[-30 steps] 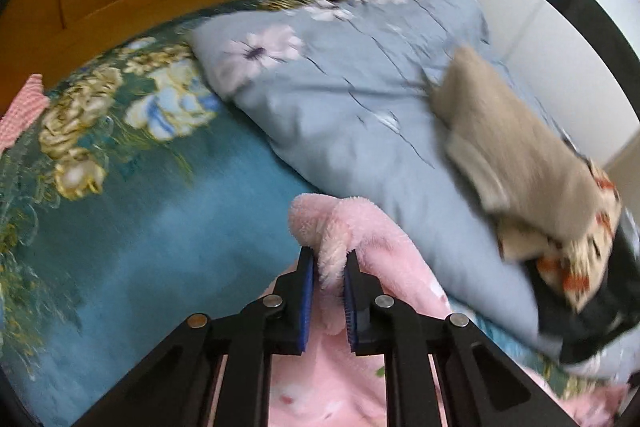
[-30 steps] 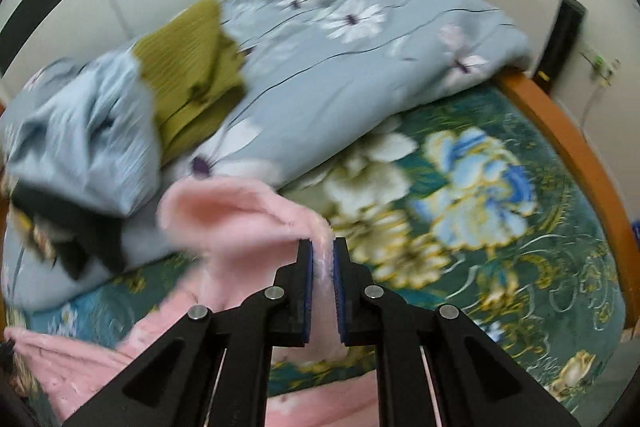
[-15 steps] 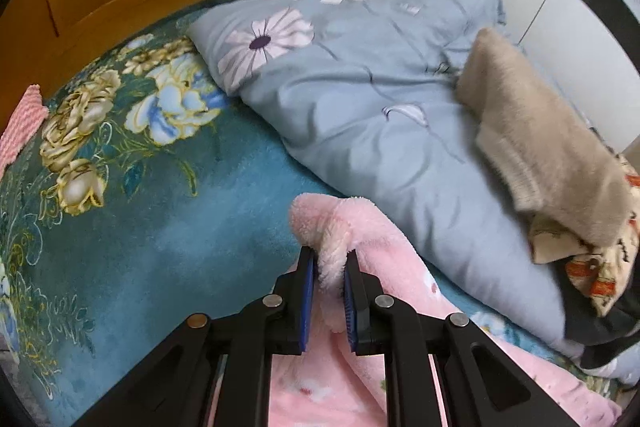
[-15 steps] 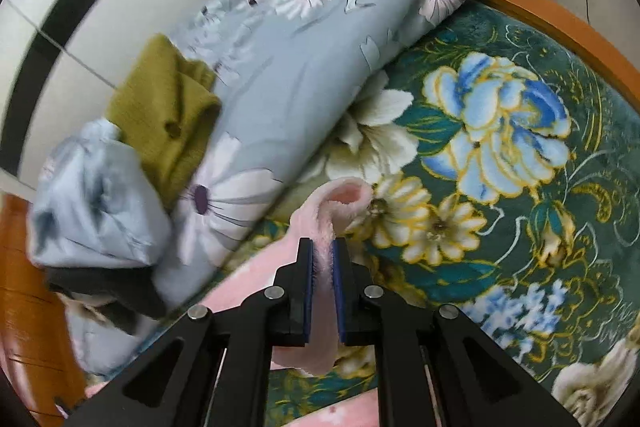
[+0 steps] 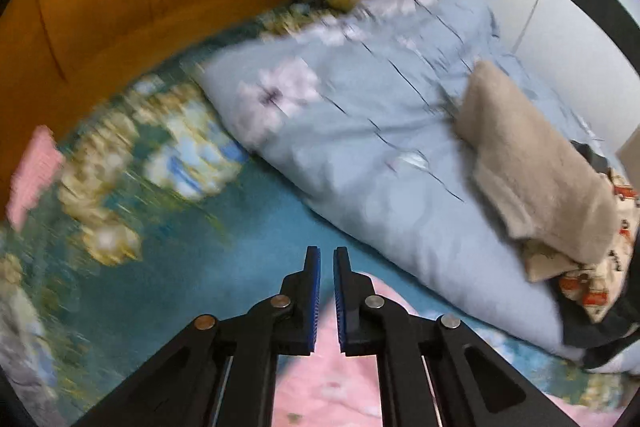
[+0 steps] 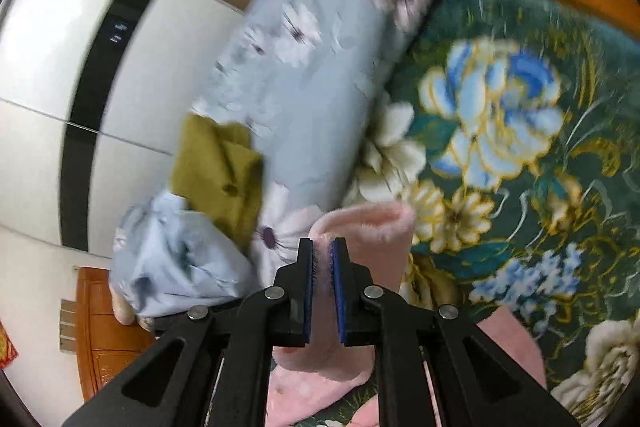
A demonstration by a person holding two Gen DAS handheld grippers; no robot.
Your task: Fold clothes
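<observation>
We have the pink fleece garment (image 6: pixel 360 239) pinched at one edge in the right gripper (image 6: pixel 321 247): the fingers (image 6: pixel 305 267) sit narrow with a fold of fleece pressed between the blue pads, and the rest of the cloth hangs down below them toward the floral bedspread (image 6: pixel 520 131).

The left gripper (image 5: pixel 327 255) is another matter. Its fingers (image 5: pixel 313 291) are drawing nearly shut with nothing between them, only teal bedspread showing through the slit, while the garment (image 5: pixel 340 383) lies below and behind the tips, spread flat toward the near edge of the bed.

So the relation that matters is this: the garment's free part lies under the left fingers and back toward us, not ahead of them, and the lifted edge on the right side is the only corner we control. The right hand is plainly the nearer one. We judge that the fold turns on the right carrying its edge across (the view is blurred, so the lie of the far hem is hard to tell) while the left finds a fresh hold, clear of the grey-blue flowered duvet (image 5: pixel 360 131) beside it.
</observation>
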